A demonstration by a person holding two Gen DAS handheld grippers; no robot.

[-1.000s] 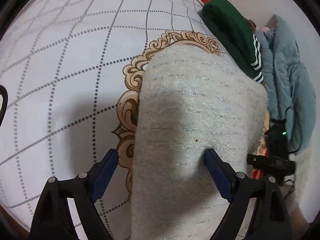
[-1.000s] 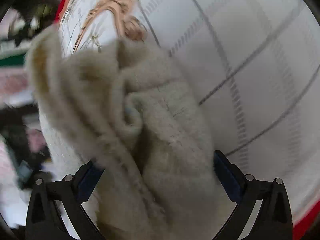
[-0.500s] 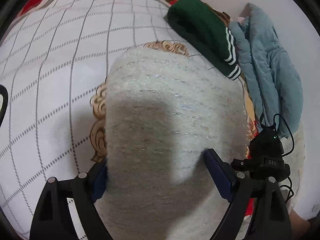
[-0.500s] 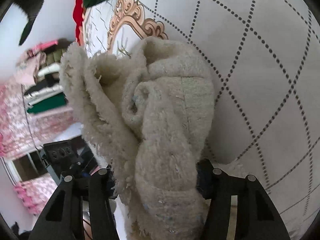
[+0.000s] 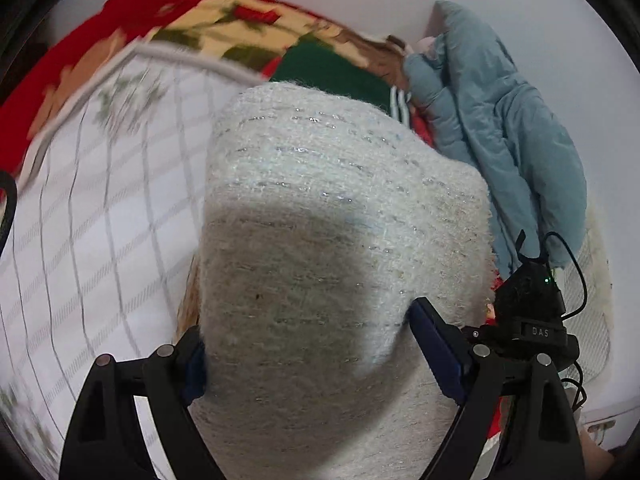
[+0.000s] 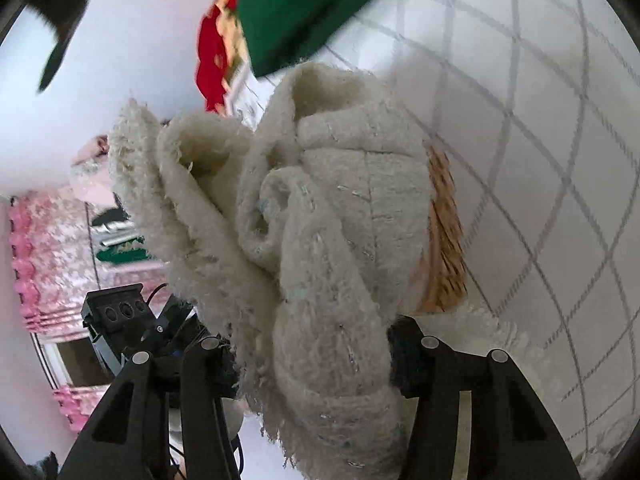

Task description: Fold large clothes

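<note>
Fuzzy cream knit with little silver threads, looks like a sweater [image 5: 344, 240] already folded into a thick bundle, and it's lifted off the white grid-pattern bedspread [image 5: 100, 208] with both tools on it. Left gripper [image 5: 308, 344] has its blue pads pressed into either side of the smooth folded face, so it's clamped on the knit. Right gripper [image 6: 312, 356] is squeezed around the bunched end, where the layers and frayed edge all roll together.

What worries me is that right-hand end. The layers in there look loosely stacked, not really pinned, and one flap [image 6: 136, 184] is flaring out to the left. If the bundle gets swung or set down fast, I'd guess that flap drops open and the fold unravels.

Other risk: the far side of the bed is crowded. A green garment with white stripes [image 5: 332, 76] and a grey-blue jacket [image 5: 500, 152] sit near the wall, so parking the sweater there could snag or topple onto them.
</note>
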